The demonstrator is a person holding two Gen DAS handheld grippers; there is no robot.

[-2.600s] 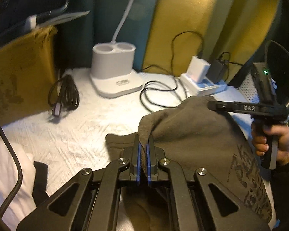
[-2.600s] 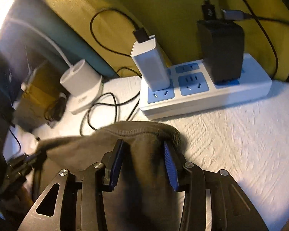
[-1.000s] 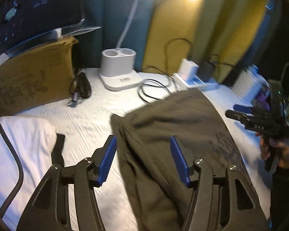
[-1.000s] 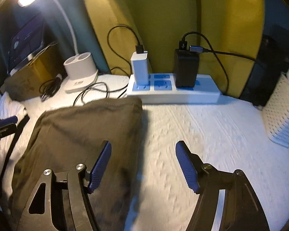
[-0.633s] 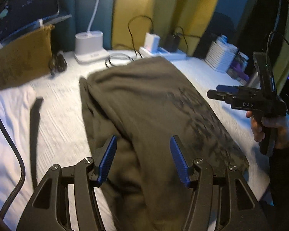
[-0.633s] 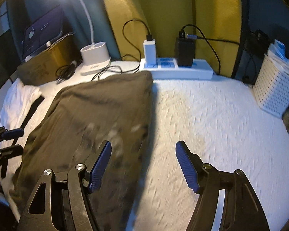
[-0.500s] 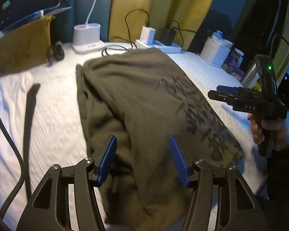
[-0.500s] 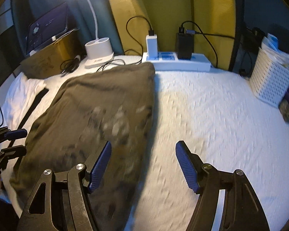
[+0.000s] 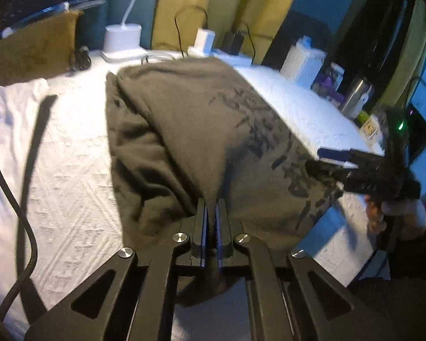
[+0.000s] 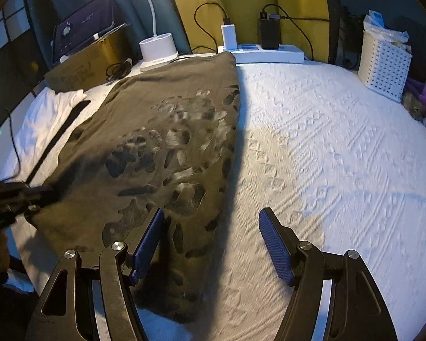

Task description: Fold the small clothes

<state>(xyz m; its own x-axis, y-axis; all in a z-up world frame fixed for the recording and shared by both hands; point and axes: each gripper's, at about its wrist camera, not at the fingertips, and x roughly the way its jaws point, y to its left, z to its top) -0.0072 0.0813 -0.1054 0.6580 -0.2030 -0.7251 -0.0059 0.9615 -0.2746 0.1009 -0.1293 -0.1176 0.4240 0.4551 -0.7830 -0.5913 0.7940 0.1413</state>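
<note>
A dark olive garment with a printed pattern (image 9: 201, 119) lies lengthwise on the white textured cover (image 9: 71, 199). My left gripper (image 9: 210, 218) is shut on the garment's near edge and lifts a pinch of cloth. In the right wrist view the garment (image 10: 167, 130) fills the left half. My right gripper (image 10: 210, 241) is open and empty, its jaws straddling the garment's near right edge. The right gripper also shows in the left wrist view (image 9: 338, 162) at the garment's right corner.
At the far edge stand a white lamp base (image 10: 158, 48), a power strip with chargers (image 10: 265, 52) and coiled cables (image 10: 118, 69). A cardboard box (image 10: 82, 62) is far left, a white basket (image 10: 383, 62) far right. A black strap (image 9: 37, 139) crosses white cloth (image 10: 45, 119) at the left.
Both grippers let go at the garment's far end and drew back to its near end. My left gripper has just closed on the near edge. The right stays open.
</note>
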